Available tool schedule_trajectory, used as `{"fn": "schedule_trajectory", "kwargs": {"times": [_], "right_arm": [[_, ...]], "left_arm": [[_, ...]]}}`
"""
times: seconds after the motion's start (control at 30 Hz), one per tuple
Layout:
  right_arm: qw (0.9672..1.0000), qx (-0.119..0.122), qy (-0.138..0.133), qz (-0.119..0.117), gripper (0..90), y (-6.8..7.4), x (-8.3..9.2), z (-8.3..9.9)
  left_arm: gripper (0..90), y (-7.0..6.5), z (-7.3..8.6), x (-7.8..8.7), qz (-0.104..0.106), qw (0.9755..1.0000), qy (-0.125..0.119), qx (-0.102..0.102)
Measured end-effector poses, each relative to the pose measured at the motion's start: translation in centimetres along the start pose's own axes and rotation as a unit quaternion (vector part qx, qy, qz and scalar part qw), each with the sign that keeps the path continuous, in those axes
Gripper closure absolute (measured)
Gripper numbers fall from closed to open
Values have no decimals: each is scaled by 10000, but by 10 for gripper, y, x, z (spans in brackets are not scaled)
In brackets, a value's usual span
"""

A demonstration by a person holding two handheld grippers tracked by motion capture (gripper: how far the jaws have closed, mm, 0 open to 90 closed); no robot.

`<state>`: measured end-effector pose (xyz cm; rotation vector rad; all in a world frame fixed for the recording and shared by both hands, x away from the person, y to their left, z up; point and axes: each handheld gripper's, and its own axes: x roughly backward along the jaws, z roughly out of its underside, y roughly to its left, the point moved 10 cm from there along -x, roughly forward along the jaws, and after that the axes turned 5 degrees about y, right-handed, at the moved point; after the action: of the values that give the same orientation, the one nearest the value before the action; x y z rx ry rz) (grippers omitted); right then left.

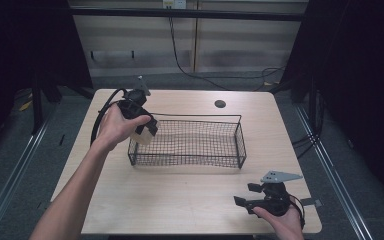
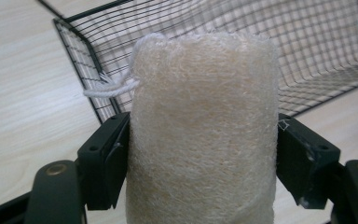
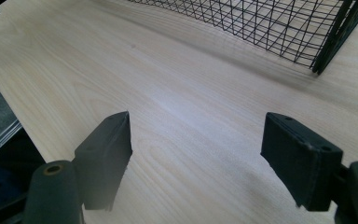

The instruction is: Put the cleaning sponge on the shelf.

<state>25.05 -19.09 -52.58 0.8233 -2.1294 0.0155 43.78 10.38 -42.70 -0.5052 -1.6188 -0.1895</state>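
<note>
L gripper (image 1: 142, 131) is squeezing the loofah (image 2: 203, 126), standing up tall, right over the left end of the wire basket (image 1: 240, 137). Basket is just below it. R gripper (image 1: 252, 195) is sitting near-right w/ jaws apart, holding nothing.

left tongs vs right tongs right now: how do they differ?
The left tongs are shut on the loofah sponge; the right tongs stand open with nothing between them. The left tongs are at the left end of the wire basket; the right tongs sit low near the table's near right corner. Both have black jaws.
</note>
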Motion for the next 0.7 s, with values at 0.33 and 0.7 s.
{"fn": "schedule_trajectory", "kwargs": {"times": [0.33,0.7], "right_arm": [[10000,-9,-3,-12,243,0,0,0],[10000,14,-10,-39,240,0,0,0]], "left_arm": [[263,-4,-3,-16,4,9996,105,262],[263,3,-7,-43,-112,9976,294,618]]}}
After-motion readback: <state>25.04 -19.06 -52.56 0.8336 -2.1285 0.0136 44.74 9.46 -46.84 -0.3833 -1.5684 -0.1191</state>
